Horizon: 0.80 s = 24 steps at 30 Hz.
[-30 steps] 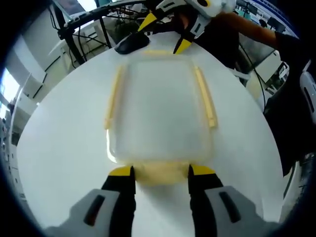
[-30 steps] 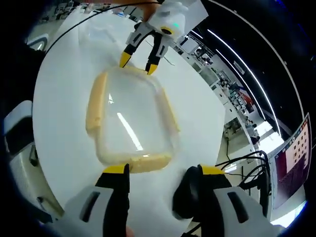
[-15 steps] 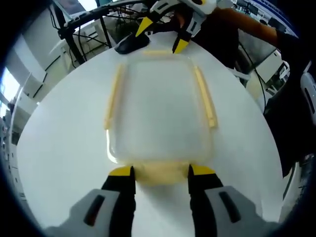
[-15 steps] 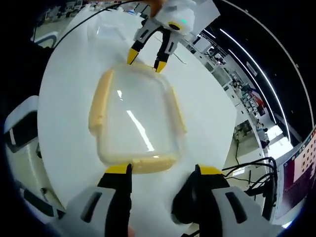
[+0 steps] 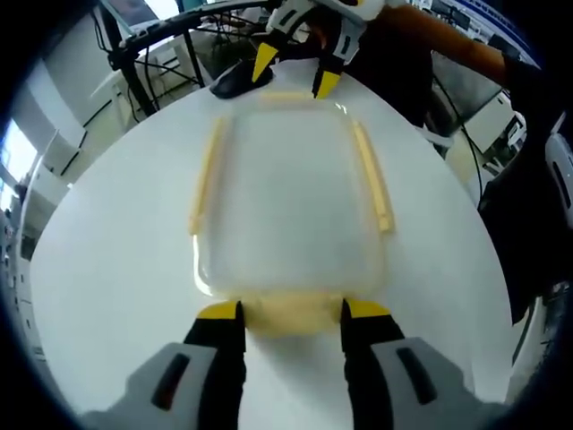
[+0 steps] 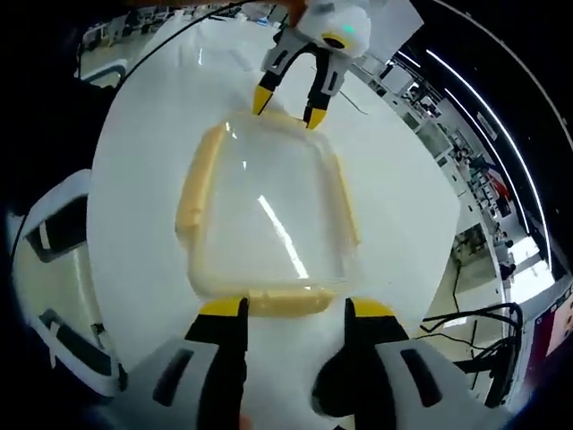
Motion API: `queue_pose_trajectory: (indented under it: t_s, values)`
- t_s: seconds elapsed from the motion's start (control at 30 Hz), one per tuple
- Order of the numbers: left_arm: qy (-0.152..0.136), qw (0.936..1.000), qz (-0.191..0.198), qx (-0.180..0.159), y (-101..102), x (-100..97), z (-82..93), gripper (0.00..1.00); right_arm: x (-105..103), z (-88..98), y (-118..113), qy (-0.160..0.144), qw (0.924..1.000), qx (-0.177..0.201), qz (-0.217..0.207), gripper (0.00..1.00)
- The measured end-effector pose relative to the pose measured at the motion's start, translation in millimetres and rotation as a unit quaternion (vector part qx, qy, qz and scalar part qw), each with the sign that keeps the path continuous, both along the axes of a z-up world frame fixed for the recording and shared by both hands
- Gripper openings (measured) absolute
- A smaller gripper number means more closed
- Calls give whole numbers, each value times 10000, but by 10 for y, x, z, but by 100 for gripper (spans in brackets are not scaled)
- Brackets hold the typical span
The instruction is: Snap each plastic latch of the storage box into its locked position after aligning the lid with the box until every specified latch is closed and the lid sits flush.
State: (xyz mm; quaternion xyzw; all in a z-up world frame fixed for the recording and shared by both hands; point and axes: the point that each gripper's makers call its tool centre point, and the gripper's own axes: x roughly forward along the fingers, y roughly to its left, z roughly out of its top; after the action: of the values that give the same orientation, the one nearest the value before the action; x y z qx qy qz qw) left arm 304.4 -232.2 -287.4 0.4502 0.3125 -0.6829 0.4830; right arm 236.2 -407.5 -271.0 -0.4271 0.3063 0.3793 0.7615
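Note:
A clear storage box (image 5: 291, 197) with its lid on lies on the round white table (image 5: 107, 269). Yellow latches run along its long sides (image 5: 206, 175) (image 5: 373, 175) and its two ends. My left gripper (image 5: 293, 313) stands open, its yellow-tipped jaws either side of the near end latch (image 5: 291, 315). At the far end latch (image 5: 291, 94) the right gripper (image 5: 294, 76) hangs open. In the right gripper view the same box (image 6: 269, 215) lies ahead. There my right gripper (image 6: 297, 309) flanks its end latch (image 6: 273, 303), and the left gripper (image 6: 286, 107) sits opposite.
A black rounded object (image 5: 237, 79) lies just beyond the box, with a black metal frame (image 5: 143, 54) behind it. A person's orange sleeve (image 5: 448, 45) reaches in from the top right. White seat-like shapes (image 6: 54, 233) stand beside the table, and cables (image 6: 466, 313) hang past the table edge.
The right gripper has turned so both its tips sit level over the far end latch, and its view now shows the box more centred. The left gripper and the box have stayed put.

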Motion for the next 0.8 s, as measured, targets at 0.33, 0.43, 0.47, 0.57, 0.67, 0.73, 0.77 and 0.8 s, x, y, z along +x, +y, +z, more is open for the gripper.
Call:
queue_pose_trajectory:
  t_s: [0.33,0.43,0.47,0.57,0.67,0.73,0.77,0.8]
  values:
    - [-31,10000,17,64,5,-18,-3,40,55,-42,-44,396,9991,125,0,43]
    - [-30,10000,29,60,9,-23,-2,40,79,-55,-52,530,9985,114,52,43]
    - [-26,10000,30,52,9,-23,-2,40,82,-56,-50,563,9983,111,71,43]
    - [-12,10000,35,15,12,-29,-1,40,89,-68,-60,686,9974,149,132,43]
    - [-3,10000,39,0,11,-32,0,40,106,-78,-73,811,9964,223,117,44]
    - [-8,10000,42,12,11,-33,-1,40,108,-84,-73,868,9958,237,144,44]
    - [-9,10000,44,15,11,-33,-1,40,110,-88,-75,903,9955,245,140,44]
    - [-6,10000,47,8,12,-35,-1,40,120,-91,-83,953,9950,260,117,45]
